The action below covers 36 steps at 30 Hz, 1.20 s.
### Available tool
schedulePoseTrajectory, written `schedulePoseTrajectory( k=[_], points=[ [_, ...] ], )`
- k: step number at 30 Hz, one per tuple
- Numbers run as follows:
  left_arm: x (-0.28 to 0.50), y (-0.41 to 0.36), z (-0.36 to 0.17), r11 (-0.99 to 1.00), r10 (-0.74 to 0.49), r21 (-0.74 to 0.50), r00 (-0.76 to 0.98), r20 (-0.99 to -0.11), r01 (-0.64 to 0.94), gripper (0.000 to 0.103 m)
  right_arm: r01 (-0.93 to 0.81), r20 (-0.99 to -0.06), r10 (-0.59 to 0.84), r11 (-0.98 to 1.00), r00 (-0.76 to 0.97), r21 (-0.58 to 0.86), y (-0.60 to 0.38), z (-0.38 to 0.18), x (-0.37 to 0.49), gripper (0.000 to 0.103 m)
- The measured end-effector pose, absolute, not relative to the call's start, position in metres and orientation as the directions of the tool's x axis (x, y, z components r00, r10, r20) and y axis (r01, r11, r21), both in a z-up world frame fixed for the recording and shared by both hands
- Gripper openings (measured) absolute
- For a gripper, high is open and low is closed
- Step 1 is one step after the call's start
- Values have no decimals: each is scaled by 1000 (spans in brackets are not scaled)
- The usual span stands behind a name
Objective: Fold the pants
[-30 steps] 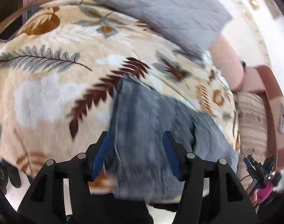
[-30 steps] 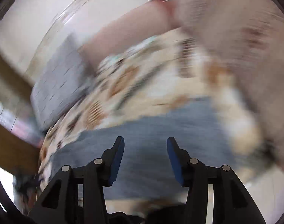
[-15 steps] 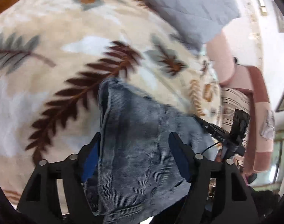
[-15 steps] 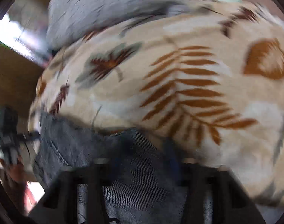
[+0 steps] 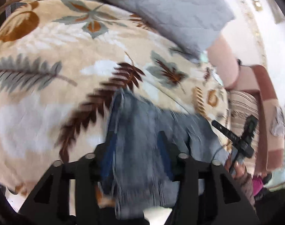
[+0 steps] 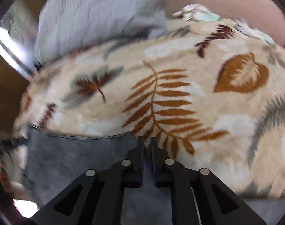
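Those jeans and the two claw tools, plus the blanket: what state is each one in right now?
Jeans: bunched on the blanket, not yet folded flat.
Left gripper: open, fingers straddling the denim.
Right gripper: shut on the jeans' edge.
Leaf-print blanket: spread out under the jeans.

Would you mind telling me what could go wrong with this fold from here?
1. The right gripper pinches only a corner of the jeans; the denim might slip out.
2. The left gripper looks open astride the denim, so that side may sag and crease.
3. The fleece blanket could drag along.
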State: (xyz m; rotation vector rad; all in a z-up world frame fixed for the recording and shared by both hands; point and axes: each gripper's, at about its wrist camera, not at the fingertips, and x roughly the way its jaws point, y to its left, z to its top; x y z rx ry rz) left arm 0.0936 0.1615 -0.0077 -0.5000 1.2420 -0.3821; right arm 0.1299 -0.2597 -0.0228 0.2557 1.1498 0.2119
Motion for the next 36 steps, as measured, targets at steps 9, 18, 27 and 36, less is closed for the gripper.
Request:
schedulePoseTrajectory(
  k=[9, 18, 27, 36],
  points=[
    [8, 153, -36, 687, -695, -723, 225, -682, -70, 67, 113, -859, 302, 919, 413, 378, -333, -11, 46, 32],
    [7, 147, -75, 621, -739, -746, 136, -660, -240, 67, 151, -840, 374, 875, 392, 460, -337, -13, 3, 32],
    [25, 143, -54, 654, -701, -733, 213, -680, -188, 67, 121, -712, 679, 703, 179, 701, -275, -34, -59, 52],
    [47, 138, -48, 669, -691, -725, 224, -688, -165, 21, 253, -634, 750, 587, 189, 769, -254, -73, -62, 2]
  ],
)
